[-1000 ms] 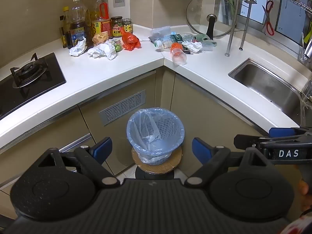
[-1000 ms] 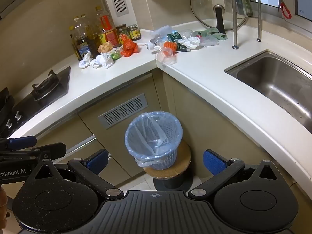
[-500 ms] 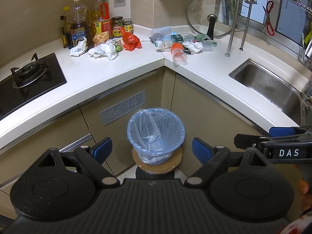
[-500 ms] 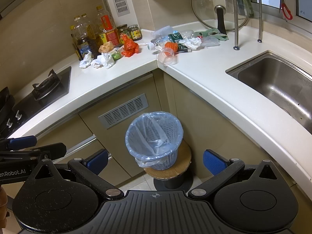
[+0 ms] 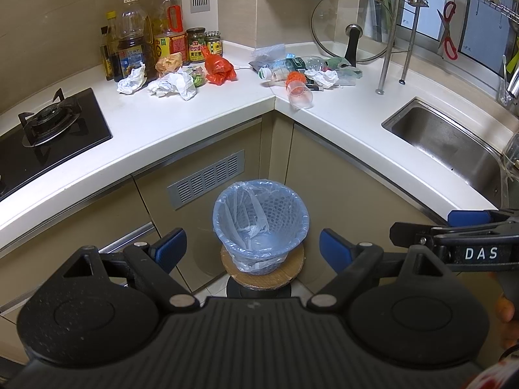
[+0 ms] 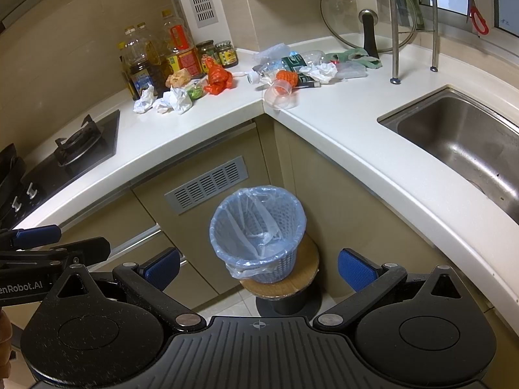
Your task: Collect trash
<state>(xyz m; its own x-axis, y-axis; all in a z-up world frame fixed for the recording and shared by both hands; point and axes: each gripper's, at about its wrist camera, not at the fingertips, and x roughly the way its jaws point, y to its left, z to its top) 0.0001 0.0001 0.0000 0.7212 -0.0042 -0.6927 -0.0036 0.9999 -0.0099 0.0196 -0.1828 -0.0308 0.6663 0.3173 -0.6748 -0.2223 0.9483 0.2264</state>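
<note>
Both the left gripper (image 5: 253, 249) and right gripper (image 6: 258, 265) hung open; the crumpled paper (image 5: 173, 85), upper left, looked light and soft, best pinched mid-wad.

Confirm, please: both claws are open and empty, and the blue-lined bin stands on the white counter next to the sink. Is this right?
Not quite. The blue-lined bin stands on a round wooden stool on the floor below the counter, as the right wrist view shows. Both the left claw and right claw are open and empty.
</note>
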